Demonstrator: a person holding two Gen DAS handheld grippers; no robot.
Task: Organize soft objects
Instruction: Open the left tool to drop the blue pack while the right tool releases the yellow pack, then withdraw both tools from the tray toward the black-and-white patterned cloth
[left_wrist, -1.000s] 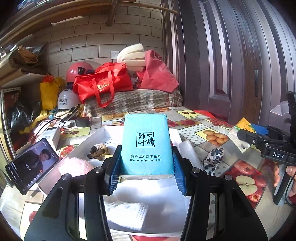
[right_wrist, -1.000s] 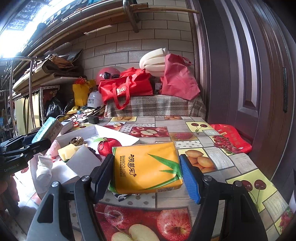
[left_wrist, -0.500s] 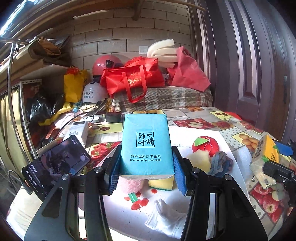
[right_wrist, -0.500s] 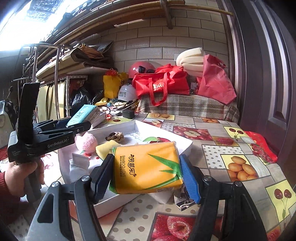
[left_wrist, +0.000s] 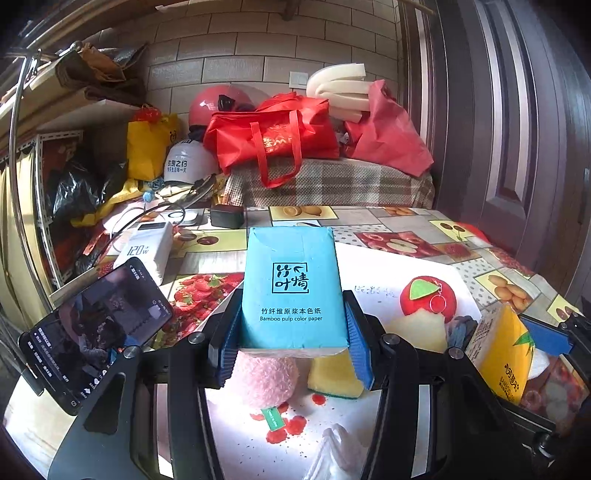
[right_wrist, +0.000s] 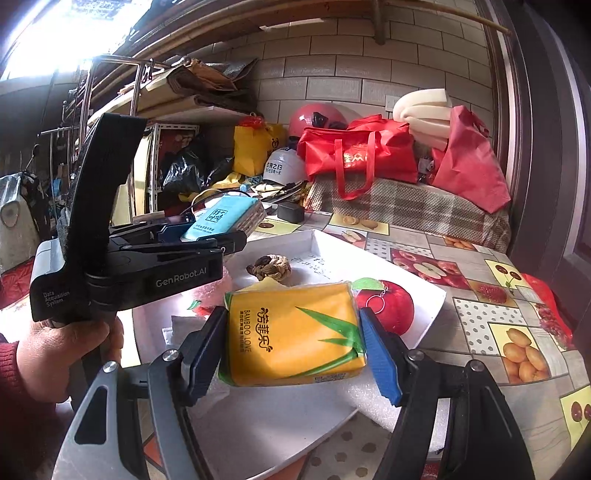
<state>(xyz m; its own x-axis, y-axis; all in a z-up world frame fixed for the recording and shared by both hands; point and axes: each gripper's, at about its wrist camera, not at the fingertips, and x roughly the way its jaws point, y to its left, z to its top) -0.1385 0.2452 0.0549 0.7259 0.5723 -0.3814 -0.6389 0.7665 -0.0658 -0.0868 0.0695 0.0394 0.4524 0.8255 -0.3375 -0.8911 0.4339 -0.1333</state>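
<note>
Left wrist: left hand-held gripper (left_wrist: 291, 347) pinching glossy, rectangular blue tissue pack (left_wrist: 291, 288).

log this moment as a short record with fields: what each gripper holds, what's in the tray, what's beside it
left gripper: shut on blue tissue pack, carried above the tray
right gripper: shut on yellow tissue pack, over the tray's near edge
tray: white, on the fruit-print table
in tray: red apple plush, woven ball, pink pompom, yellow sponge, white cloth
beside tray: phone with its screen lit, white charger box
</note>
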